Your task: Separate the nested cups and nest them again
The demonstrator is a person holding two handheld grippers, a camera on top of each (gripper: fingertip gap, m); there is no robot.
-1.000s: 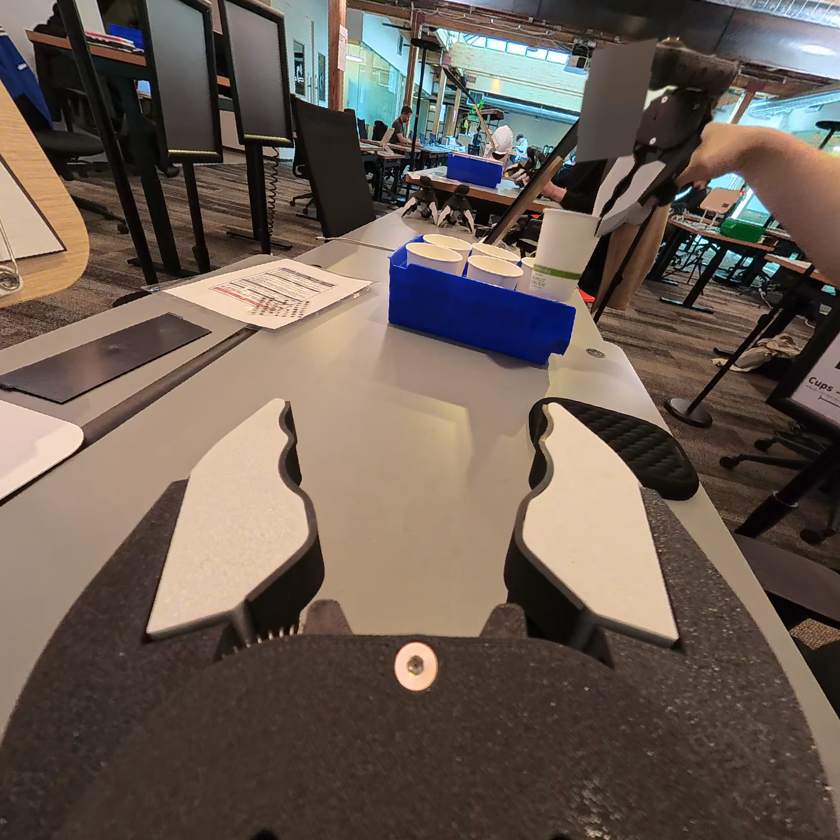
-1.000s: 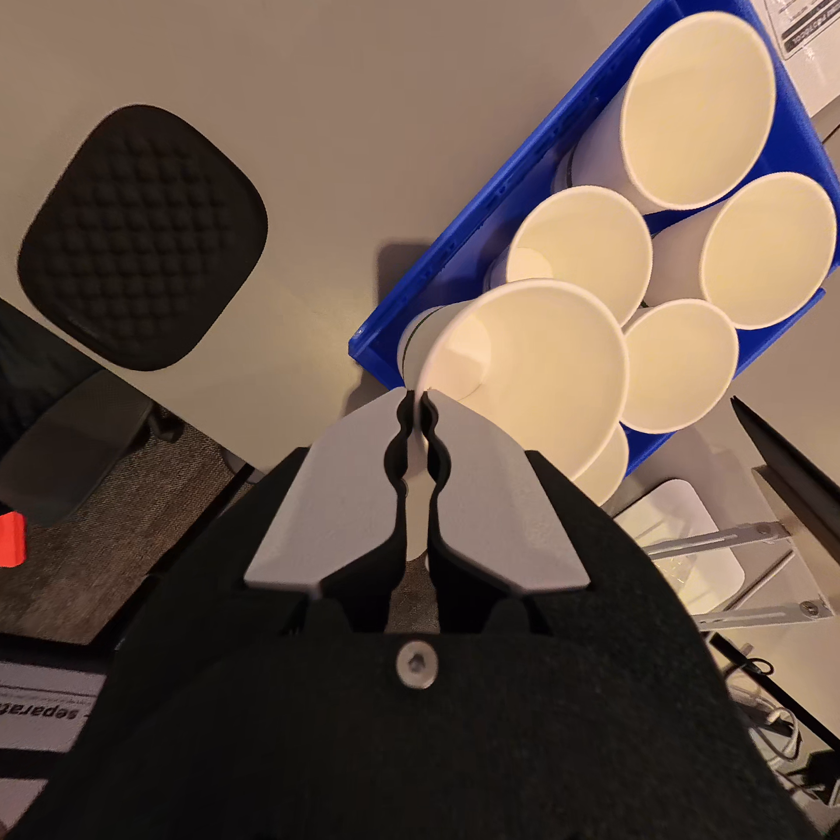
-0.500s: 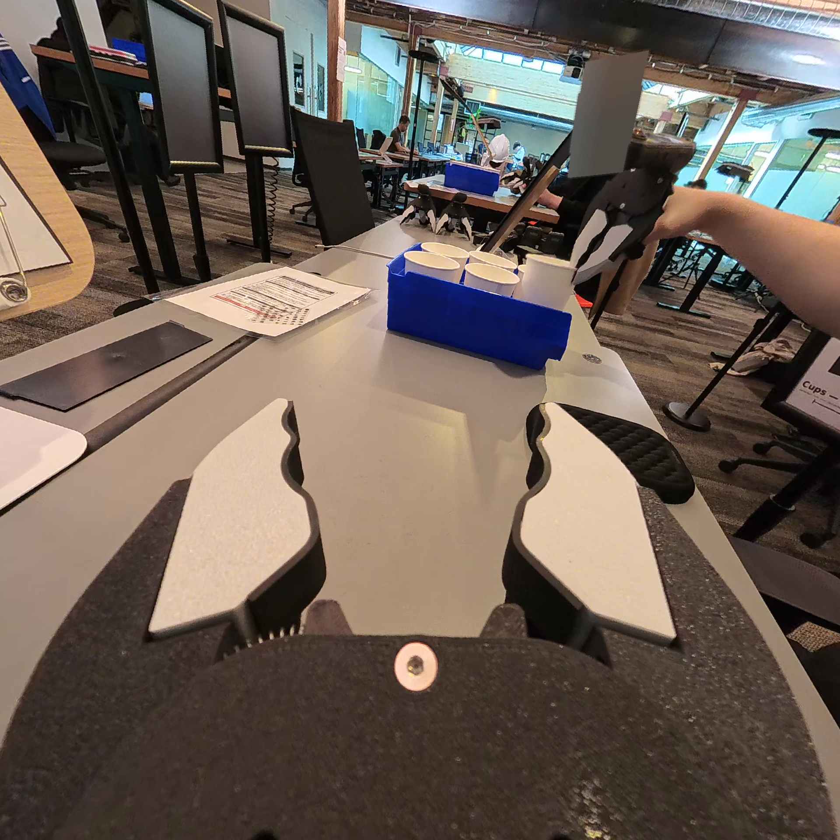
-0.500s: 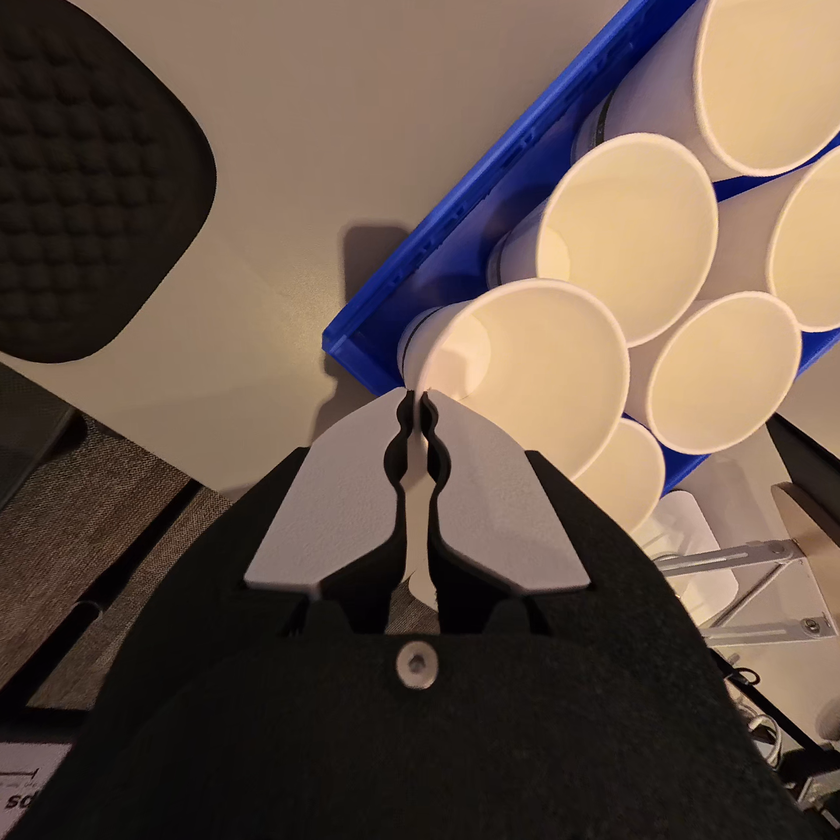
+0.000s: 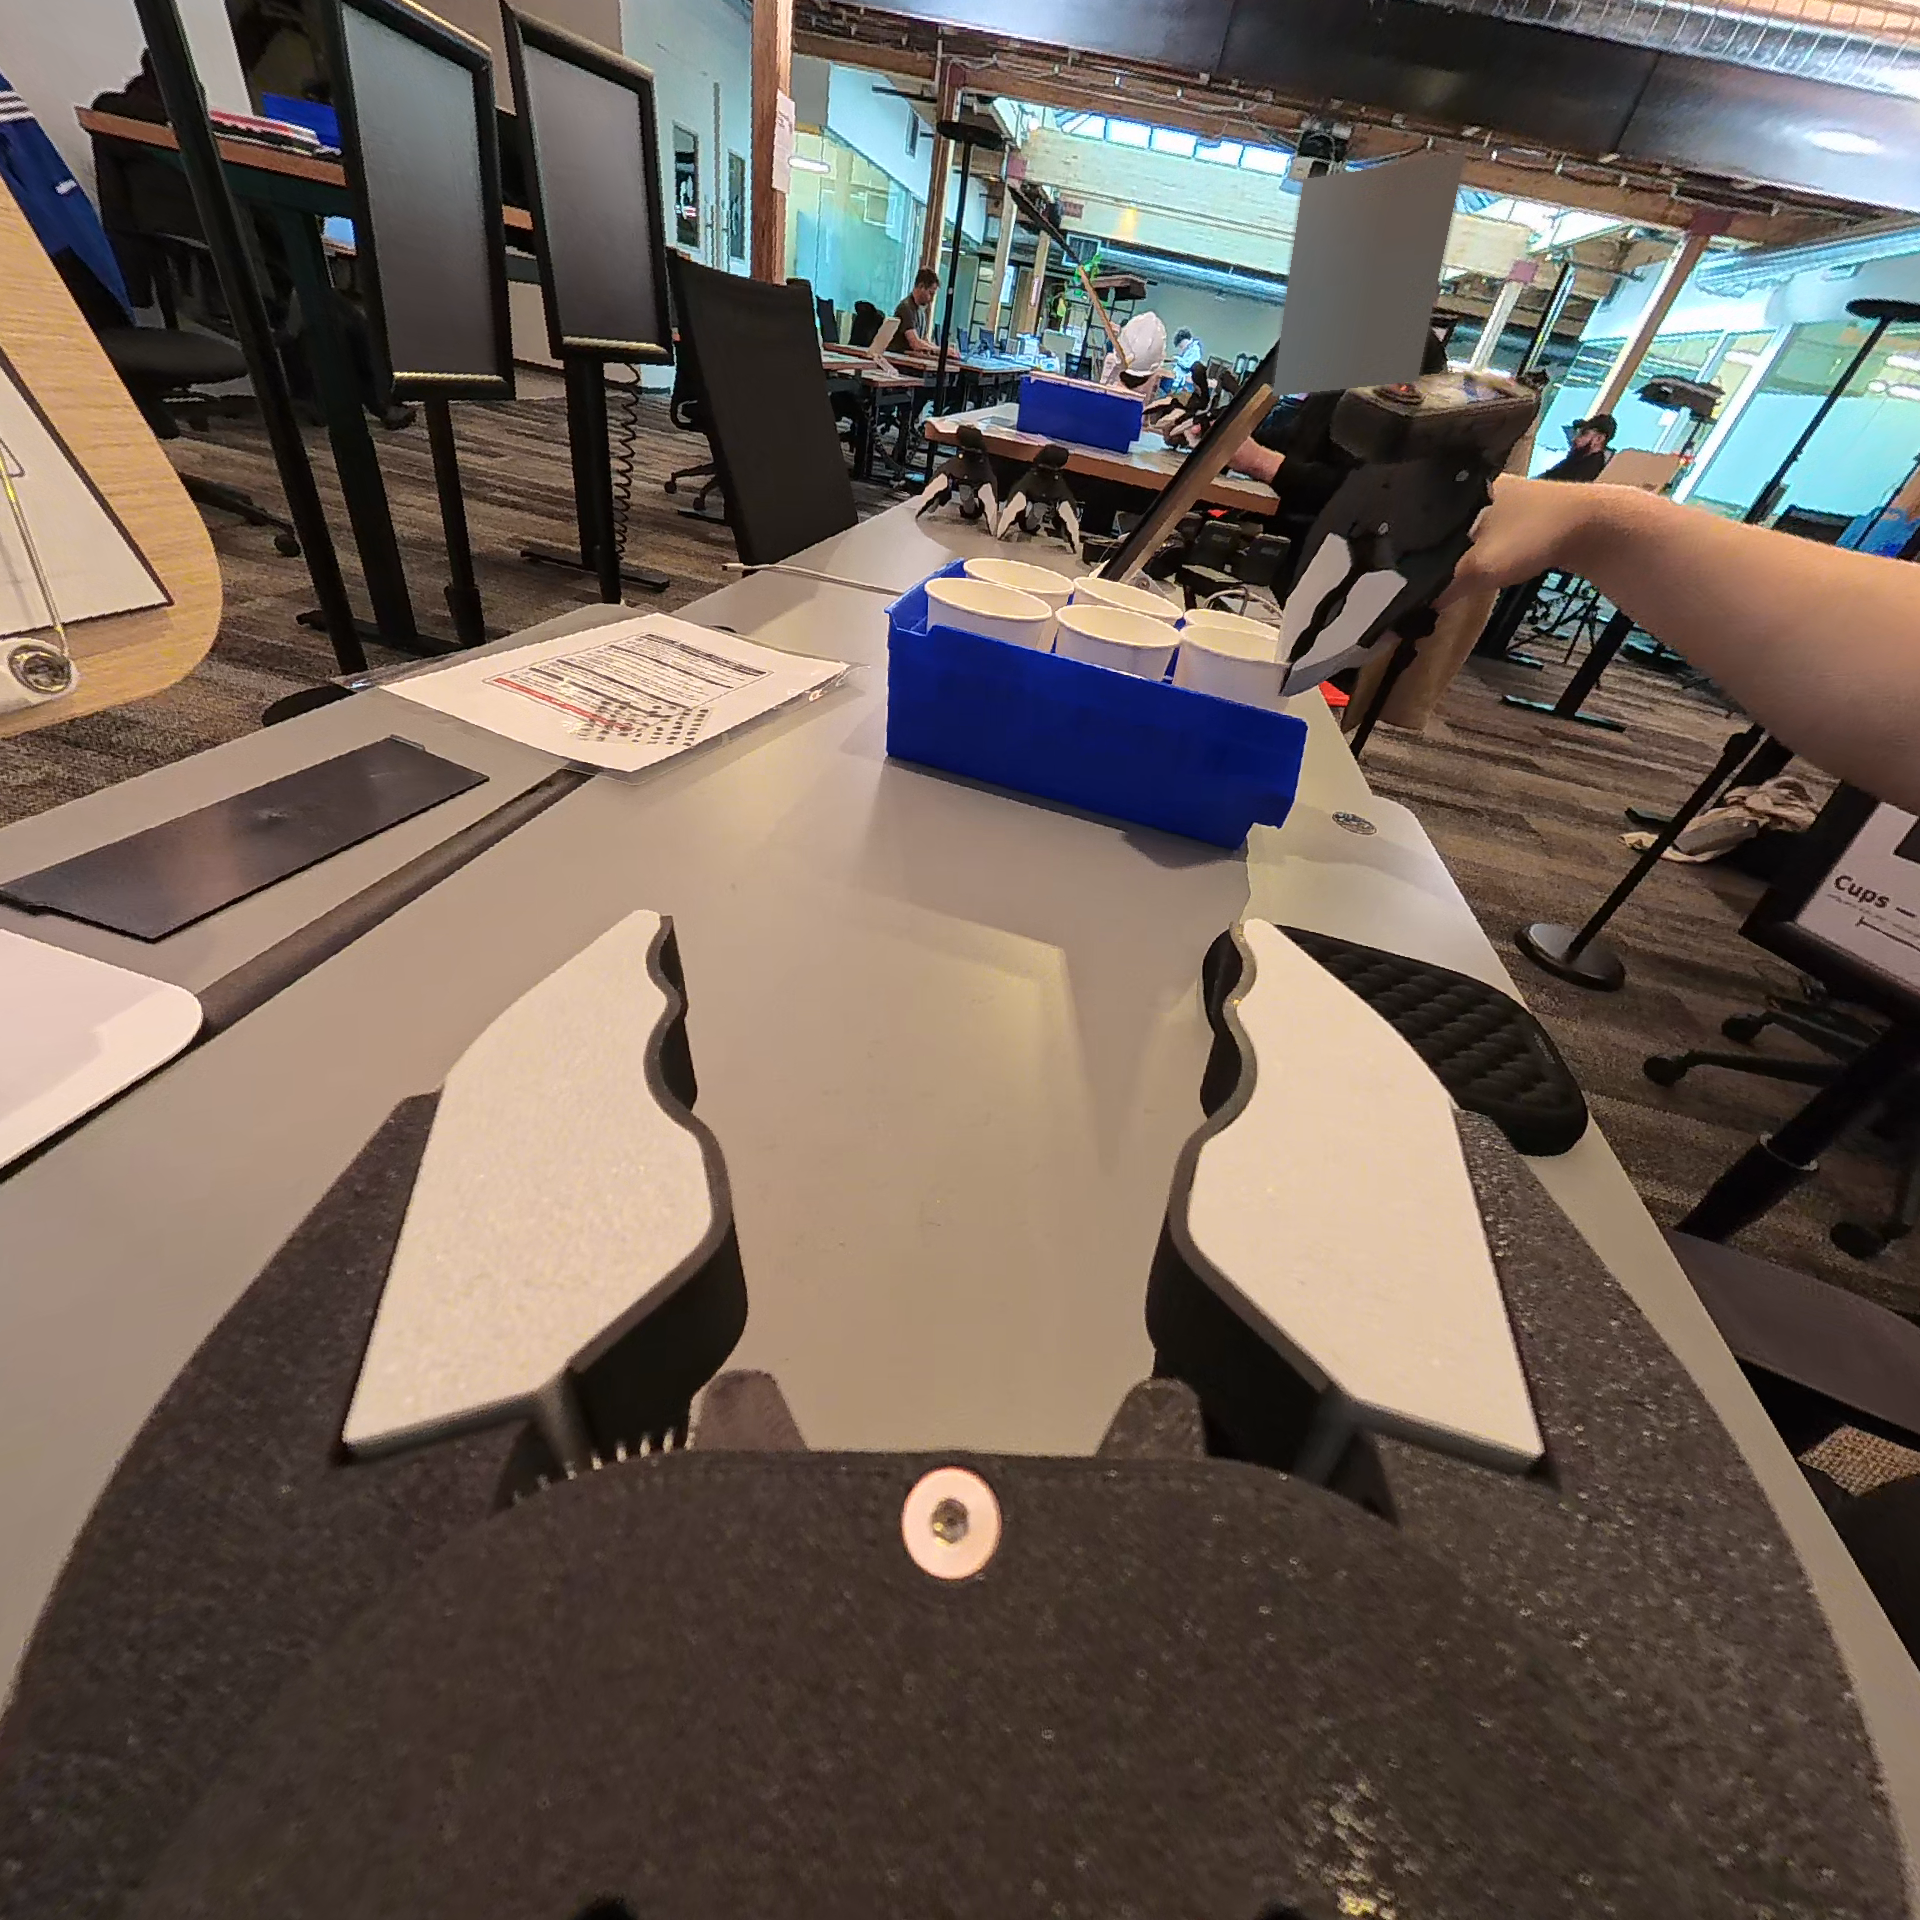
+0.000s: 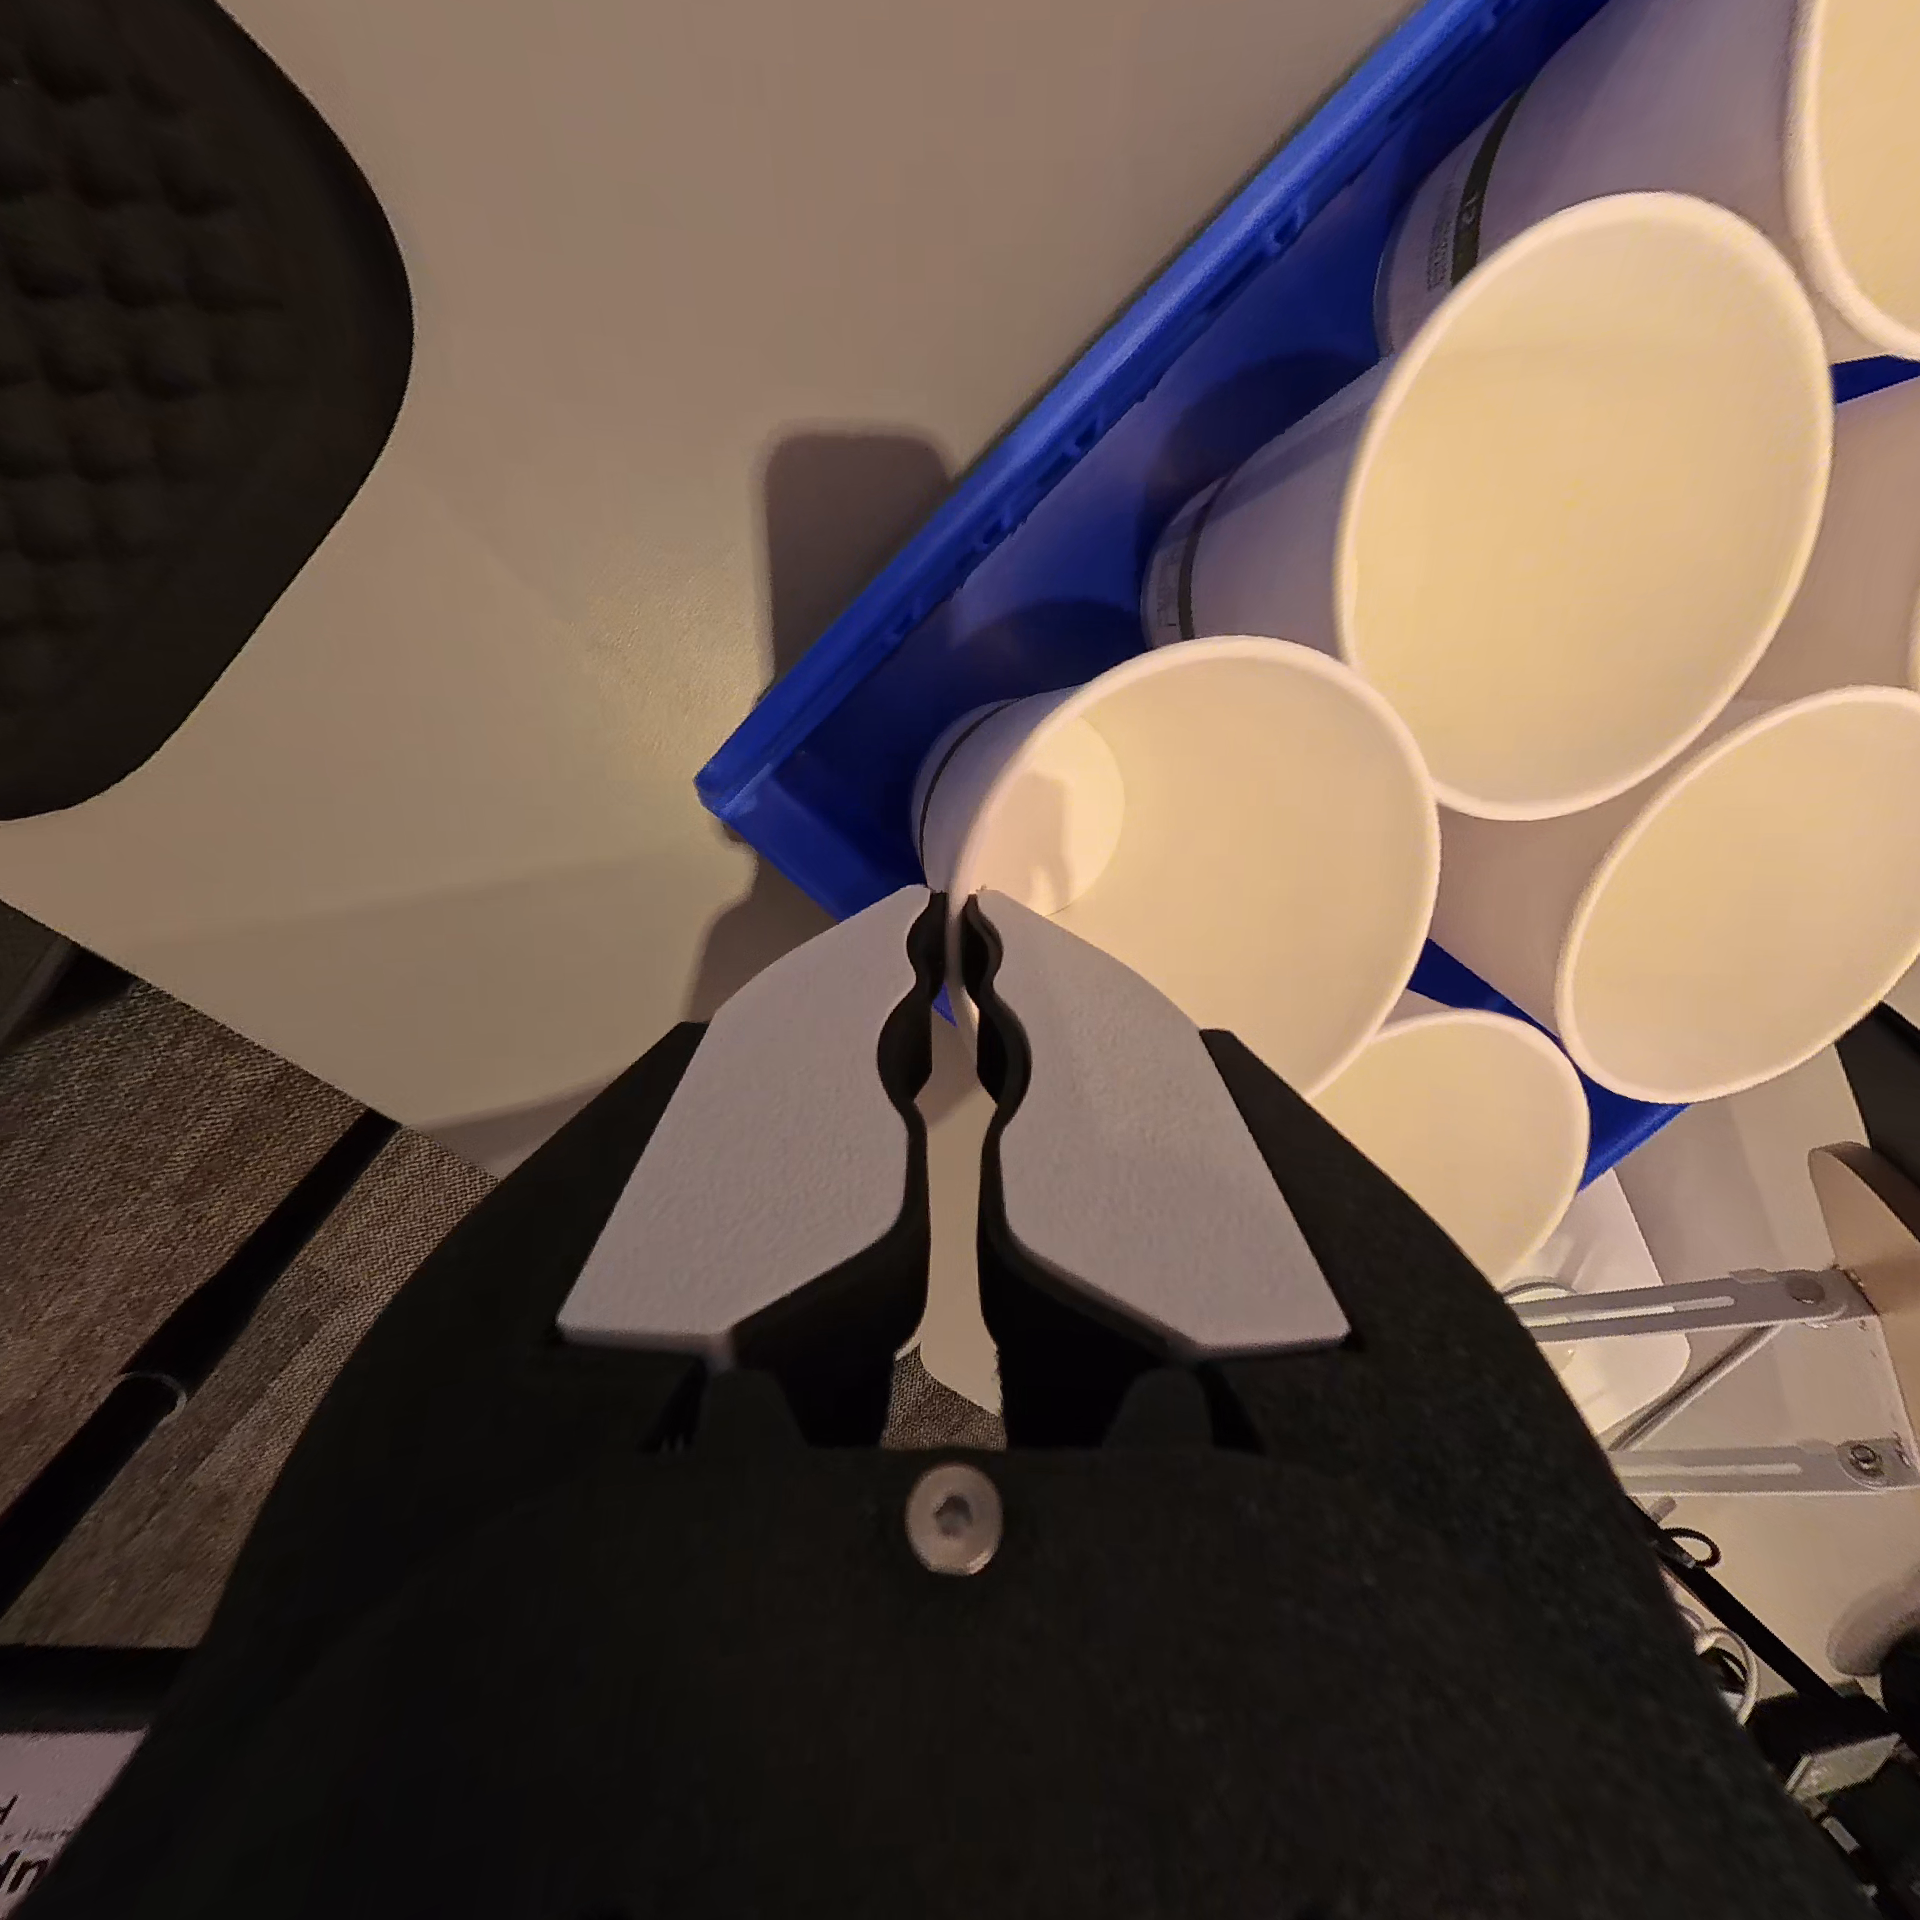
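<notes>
Right gripper (image 6: pixel 951 909): pressed together on the near rim of one paper cup, wall pinched between the fingertips; it came in from above, at the bin's near corner.
Held cup (image 6: pixel 1226 831): white, upright or nearly so, sitting low in the bin; in the left wrist view its rim stood about level with the rims of the neighbours.
Left gripper (image 5: pixel 945 1049): spread wide and empty, low over the bare table, well apart from the bin.
Bin (image 5: pixel 1081 727): blue plastic, at the far right part of the table (image 5: pixel 935 987), holding several white cups packed close together.
Other cups (image 6: pixel 1579 499): rims touching or nearly touching the held one; dark bands near some bases.
Nesting: whether the held cup sat inside another could not be told; its base was hidden by its own wall.
Progress: judged to be late in one placing step, the cup down among the rest but not yet released.
Left to do: release and withdrawal; any further separating or nesting could not be judged from these views.
Risk: the thin rim might deform or lift with the fingers on release.
</notes>
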